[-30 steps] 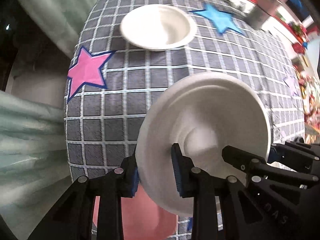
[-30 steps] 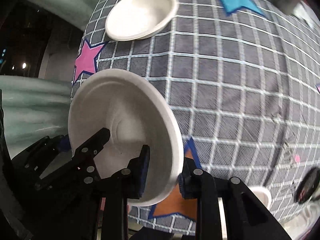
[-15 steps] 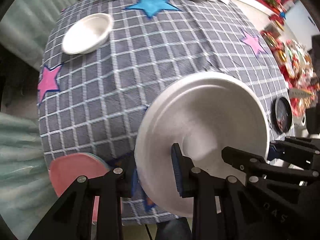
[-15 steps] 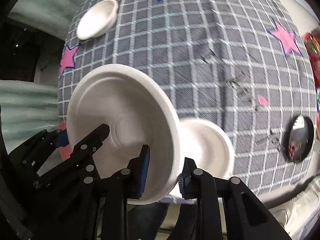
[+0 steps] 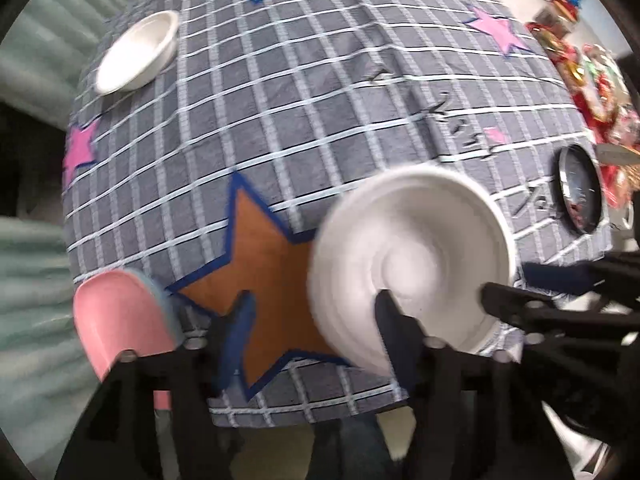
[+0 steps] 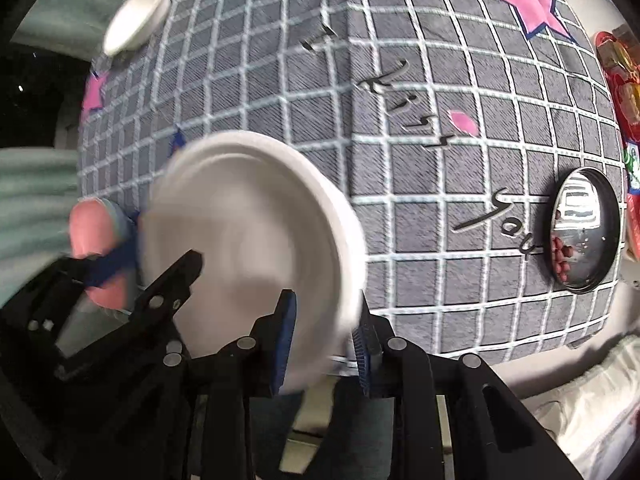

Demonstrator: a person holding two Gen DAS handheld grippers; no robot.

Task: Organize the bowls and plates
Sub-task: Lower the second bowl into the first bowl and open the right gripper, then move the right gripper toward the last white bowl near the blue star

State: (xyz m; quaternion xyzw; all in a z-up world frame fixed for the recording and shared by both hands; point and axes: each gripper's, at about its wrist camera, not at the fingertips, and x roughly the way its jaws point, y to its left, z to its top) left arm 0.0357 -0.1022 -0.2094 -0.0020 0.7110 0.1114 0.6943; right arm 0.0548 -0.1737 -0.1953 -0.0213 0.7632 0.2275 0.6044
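White plate (image 6: pixel 248 232) at table's near edge; both grippers' fingers opening, rim between.

Home dining table, star-patterned checked tablecloth (image 5: pixel 320 92), festive red decorations (image 5: pixel 592 68)

Readable only on the grey checked tablecloth (image 6: pixel 420 60): dark handwritten-style lettering running diagonally across the squares, spelling "Kiss" (image 6: pixel 404 108) and, lower toward the round metal tin (image 6: pixel 584 232), "you" (image 6: pixel 508 220) (plain in the right wrist view). Same lettering (image 5: pixel 460 128) blurred in the left wrist view, not legible there. Nothing readable on the white bowls or on the red packaging at the edge.
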